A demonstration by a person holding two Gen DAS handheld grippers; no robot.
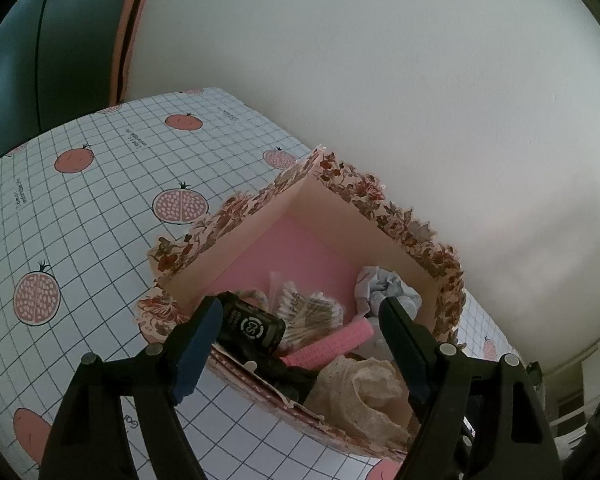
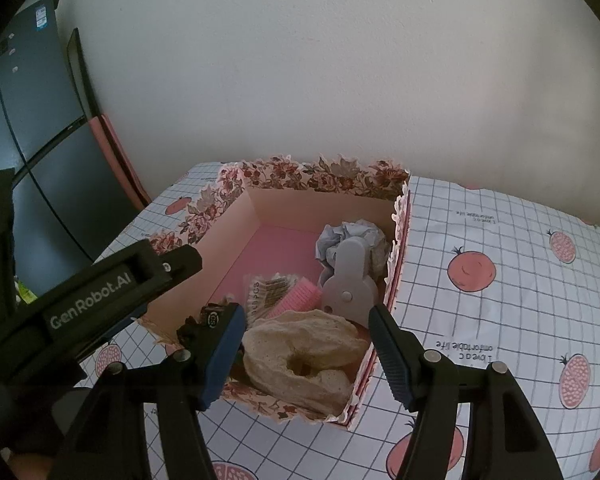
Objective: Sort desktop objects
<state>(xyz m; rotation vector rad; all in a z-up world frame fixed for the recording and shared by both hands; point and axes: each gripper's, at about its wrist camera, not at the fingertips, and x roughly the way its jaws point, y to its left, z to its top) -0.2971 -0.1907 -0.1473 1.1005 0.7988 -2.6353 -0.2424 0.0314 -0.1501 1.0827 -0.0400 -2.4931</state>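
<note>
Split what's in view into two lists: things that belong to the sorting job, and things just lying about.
Job:
floral box
cream scrunchie
pink hair roller
cotton swab pack
crumpled paper
grey clip
black bottle

Lying about:
pomegranate tablecloth
dark fridge

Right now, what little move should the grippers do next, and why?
Probably lift both grippers straight up and away from the floral box. The left gripper and right gripper both hang open over it holding nothing, and the cream scrunchie, pink roller, cotton swabs, crumpled paper and grey clip already lie inside.
</note>
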